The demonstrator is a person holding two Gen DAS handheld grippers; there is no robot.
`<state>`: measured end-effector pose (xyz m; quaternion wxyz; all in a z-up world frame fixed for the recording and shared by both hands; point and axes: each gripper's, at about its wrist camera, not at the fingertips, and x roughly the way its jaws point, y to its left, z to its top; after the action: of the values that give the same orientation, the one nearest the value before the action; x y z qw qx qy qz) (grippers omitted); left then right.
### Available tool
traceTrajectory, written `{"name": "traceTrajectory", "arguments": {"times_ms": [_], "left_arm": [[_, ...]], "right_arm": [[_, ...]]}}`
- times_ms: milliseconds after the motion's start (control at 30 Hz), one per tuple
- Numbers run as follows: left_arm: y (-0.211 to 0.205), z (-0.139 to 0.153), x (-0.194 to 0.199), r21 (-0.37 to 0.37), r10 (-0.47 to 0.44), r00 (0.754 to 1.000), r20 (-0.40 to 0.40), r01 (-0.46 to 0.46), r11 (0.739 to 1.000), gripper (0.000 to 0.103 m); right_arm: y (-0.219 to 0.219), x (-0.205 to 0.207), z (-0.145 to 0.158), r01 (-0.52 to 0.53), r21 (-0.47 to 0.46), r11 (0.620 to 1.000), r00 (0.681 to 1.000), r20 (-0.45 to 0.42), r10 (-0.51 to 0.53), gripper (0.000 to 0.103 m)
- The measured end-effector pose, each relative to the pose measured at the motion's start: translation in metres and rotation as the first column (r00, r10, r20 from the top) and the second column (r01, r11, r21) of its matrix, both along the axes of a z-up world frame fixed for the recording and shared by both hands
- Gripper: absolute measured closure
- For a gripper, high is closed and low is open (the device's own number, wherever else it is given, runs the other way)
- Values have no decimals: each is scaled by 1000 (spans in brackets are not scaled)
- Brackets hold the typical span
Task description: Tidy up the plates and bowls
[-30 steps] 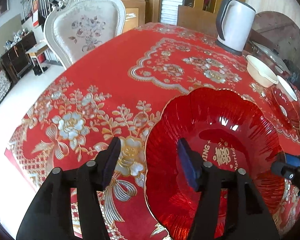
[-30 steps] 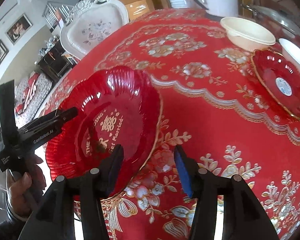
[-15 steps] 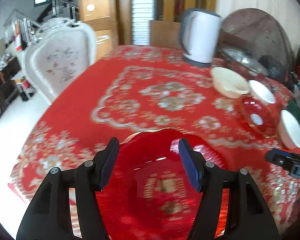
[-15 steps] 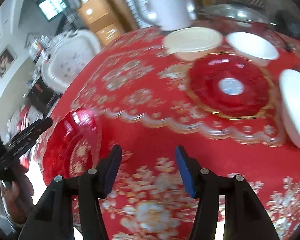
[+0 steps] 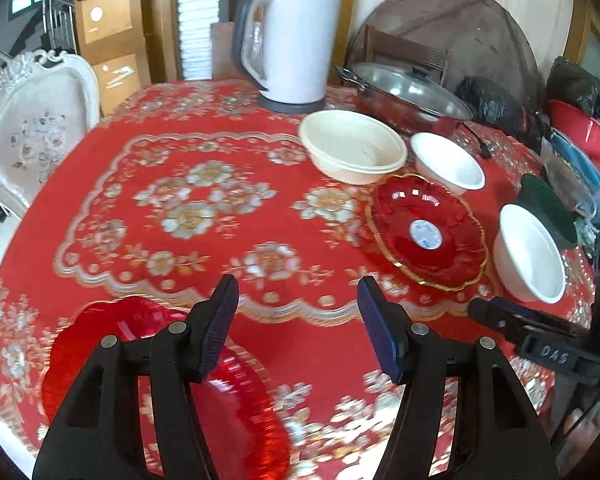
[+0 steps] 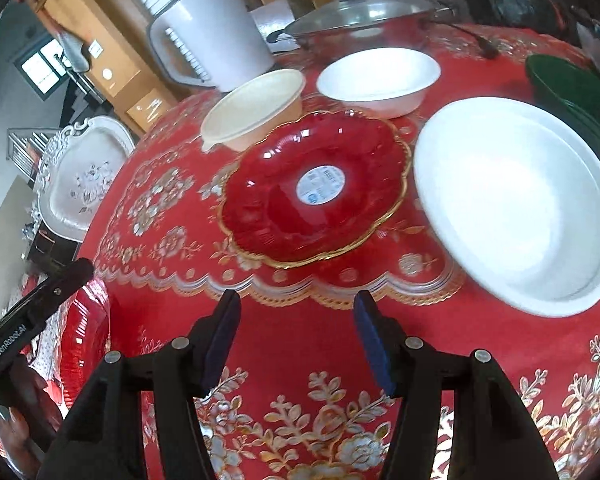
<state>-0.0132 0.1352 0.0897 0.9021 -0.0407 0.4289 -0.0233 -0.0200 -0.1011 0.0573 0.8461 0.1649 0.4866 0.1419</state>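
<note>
A large red glass plate point(image 5: 100, 344) lies on the red tablecloth at the near left, under my open left gripper point(image 5: 298, 320); it also shows in the right wrist view point(image 6: 88, 320). A smaller gold-rimmed red plate point(image 5: 428, 232) point(image 6: 316, 188) sits ahead. Around it stand a cream bowl point(image 5: 352, 150) point(image 6: 256, 110) and two white bowls point(image 5: 448, 162) point(image 5: 530, 252); the nearer white bowl point(image 6: 516, 204) is right of my open, empty right gripper point(image 6: 296, 320). Both grippers hover above the cloth.
A white kettle point(image 5: 288, 40) and a lidded steel pan point(image 5: 408, 92) stand at the back. Dark green dishes point(image 6: 572, 88), bags and red tubs crowd the right edge. A white chair point(image 5: 32, 132) stands off the left side.
Both grippers lifted away from the large red plate and swung right toward the smaller red plate and bowls. The large plate stays on the cloth at the near left.
</note>
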Motion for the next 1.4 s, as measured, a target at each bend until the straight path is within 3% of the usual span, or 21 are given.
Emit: {"name": "traceTrajectory", "arguments": {"times_ms": [467,1167,1400], "left_arm": [[-43,-17,32,-2,12,1000,-25,-12,1000,41],[-55,-42,76,-19,73,993,-97,-75,997,41],[-63,-46,91,-5,82,990,-116,-83,997,41]], "right_arm": [[-8,19,-1,17,-17,1000,1000,0,-17,44],[-24,44,-5,78,-31,997,997,-8,-78,44],[-33,57,-14,142,13,990,989,-42,-142,37]]}}
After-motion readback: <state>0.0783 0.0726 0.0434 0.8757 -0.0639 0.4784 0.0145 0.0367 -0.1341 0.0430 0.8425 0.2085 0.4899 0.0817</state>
